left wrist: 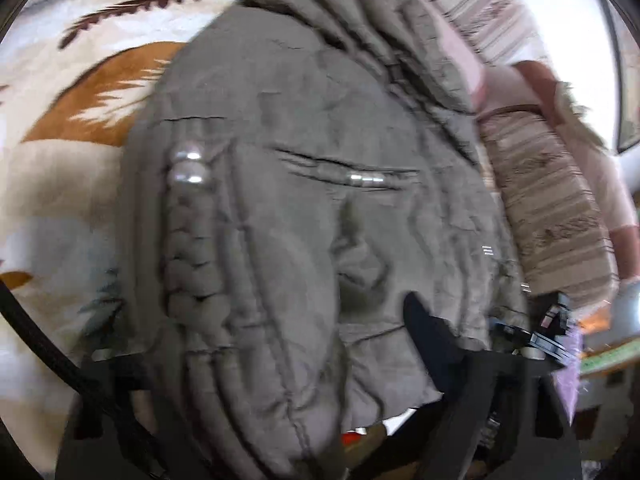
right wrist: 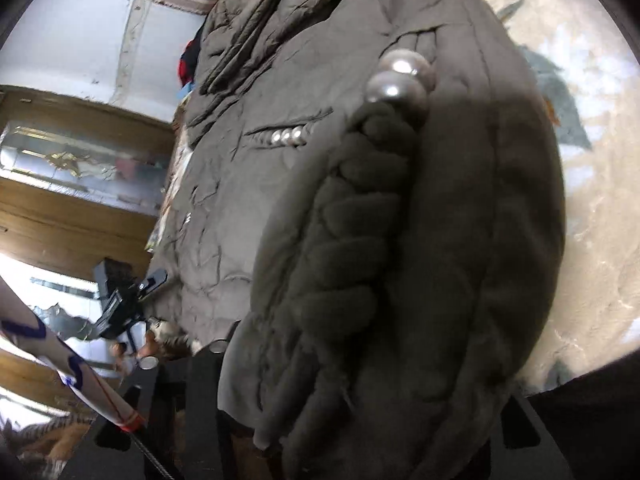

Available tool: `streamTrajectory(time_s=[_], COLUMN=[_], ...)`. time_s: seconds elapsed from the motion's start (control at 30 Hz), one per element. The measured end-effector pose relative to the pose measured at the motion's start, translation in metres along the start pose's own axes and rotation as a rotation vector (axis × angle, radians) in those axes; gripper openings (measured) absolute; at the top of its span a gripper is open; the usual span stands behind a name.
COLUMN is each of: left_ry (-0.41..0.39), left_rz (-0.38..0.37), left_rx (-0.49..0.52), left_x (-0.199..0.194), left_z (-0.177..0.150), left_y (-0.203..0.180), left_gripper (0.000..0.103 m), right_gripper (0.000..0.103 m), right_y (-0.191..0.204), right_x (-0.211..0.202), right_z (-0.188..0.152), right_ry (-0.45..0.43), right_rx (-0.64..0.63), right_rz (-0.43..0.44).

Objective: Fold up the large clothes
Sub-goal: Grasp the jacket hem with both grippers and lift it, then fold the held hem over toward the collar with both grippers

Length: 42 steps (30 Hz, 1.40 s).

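A large grey-brown padded jacket with big pearl buttons and a braided fur trim fills the left wrist view. It is lifted off a patterned blanket. My left gripper is at the jacket's lower hem, with the cloth draped between its fingers, so it looks shut on the hem. In the right wrist view the same jacket hangs over my right gripper, whose fingers the cloth hides. The left gripper also shows there, at the far hem.
The cream blanket with brown and orange leaf print lies under the jacket. A striped cushion sits to the right. A wooden cabinet and white wall are at the left of the right wrist view. A person's arm is behind.
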<state>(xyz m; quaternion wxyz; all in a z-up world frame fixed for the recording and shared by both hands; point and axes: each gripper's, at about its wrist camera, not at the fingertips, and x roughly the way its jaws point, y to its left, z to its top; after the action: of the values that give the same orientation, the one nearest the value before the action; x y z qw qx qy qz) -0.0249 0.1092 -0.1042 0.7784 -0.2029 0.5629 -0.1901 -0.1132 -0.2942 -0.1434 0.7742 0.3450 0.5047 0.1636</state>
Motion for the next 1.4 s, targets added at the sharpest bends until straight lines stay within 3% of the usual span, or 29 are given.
streamTrajectory(time_s=[0.07, 0.17, 0.27, 0.47, 0.6, 0.77, 0.9, 1.03, 1.23, 1.4], left_ry=[0.015, -0.001, -0.057, -0.115, -0.109, -0.137, -0.221, -0.279, -0.293, -0.282], left_rz=[0.071, 0.054, 0.070, 0.042, 0.078, 0.091, 0.083, 0.127, 0.210, 0.256], left_rx=[-0.015, -0.040, 0.004, 0.117, 0.153, 0.163, 0.196, 0.236, 0.224, 0.141], left_x=[-0.004, -0.017, -0.040, -0.088, -0.087, -0.092, -0.108, -0.107, -0.097, -0.075], left_z=[0.002, 0.003, 0.000, -0.021, -0.033, -0.008, 0.034, 0.087, 0.186, 0.262], left_y=[0.006, 0.009, -0.008, -0.031, -0.035, -0.045, -0.068, -0.097, -0.127, -0.122], left_gripper=[0.029, 0.019, 0.017, 0.015, 0.015, 0.015, 0.015, 0.016, 0.016, 0.017], right_gripper=[0.030, 0.022, 0.020, 0.018, 0.018, 0.018, 0.018, 0.018, 0.018, 0.021], right_y=[0.005, 0.017, 0.030, 0.046, 0.048, 0.064, 0.093, 0.119, 0.144, 0.148], right_x=[-0.001, -0.009, -0.027, -0.083, -0.088, -0.084, -0.098, -0.109, -0.112, -0.090], right_z=[-0.002, -0.004, -0.006, -0.022, -0.034, -0.008, 0.029, 0.083, 0.174, 0.247], right_ry=[-0.018, -0.057, -0.107, -0.173, -0.142, -0.164, -0.231, -0.314, -0.411, -0.446], right_rx=[-0.004, -0.031, -0.054, -0.103, -0.150, -0.170, -0.233, -0.264, -0.235, -0.170], right_rz=[-0.053, -0.101, -0.077, 0.060, 0.028, 0.017, 0.019, -0.017, -0.046, -0.105])
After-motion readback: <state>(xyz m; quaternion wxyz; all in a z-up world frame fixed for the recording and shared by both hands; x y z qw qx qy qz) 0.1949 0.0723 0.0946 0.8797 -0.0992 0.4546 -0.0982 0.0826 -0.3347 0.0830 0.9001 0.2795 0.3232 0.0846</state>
